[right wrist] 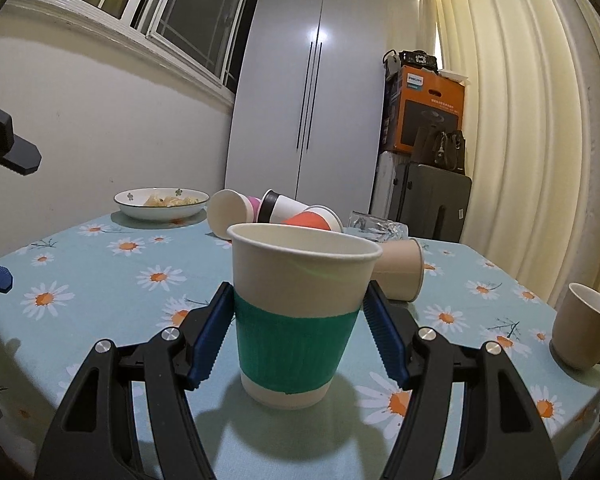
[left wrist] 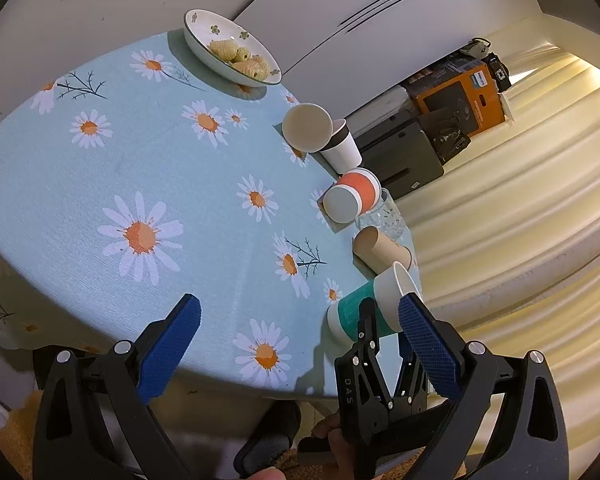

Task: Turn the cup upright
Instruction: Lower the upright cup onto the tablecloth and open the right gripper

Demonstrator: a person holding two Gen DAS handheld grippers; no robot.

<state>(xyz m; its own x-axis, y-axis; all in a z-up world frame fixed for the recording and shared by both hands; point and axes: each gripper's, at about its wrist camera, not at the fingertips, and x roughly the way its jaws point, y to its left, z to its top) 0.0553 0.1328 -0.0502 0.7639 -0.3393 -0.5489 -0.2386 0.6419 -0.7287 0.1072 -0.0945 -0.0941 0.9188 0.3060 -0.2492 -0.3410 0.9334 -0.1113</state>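
A white paper cup with a green sleeve [right wrist: 298,312] stands upright on the daisy tablecloth [right wrist: 100,280], mouth up. My right gripper [right wrist: 298,326] is around it, blue pads at both sides of the sleeve, touching or nearly so. In the left wrist view the same cup [left wrist: 374,300] sits at the table's right edge with the right gripper's black fingers [left wrist: 366,332] on it. My left gripper [left wrist: 300,320] is wide open and empty above the table's near edge.
Several paper cups lie on their sides behind: white [right wrist: 230,218], black-banded [right wrist: 280,208], orange [right wrist: 314,218], brown [right wrist: 400,268]. A glass [right wrist: 374,228], a bowl of food [right wrist: 160,202] and a beige mug [right wrist: 584,328] stand on the table. A cabinet, suitcase and boxes are behind.
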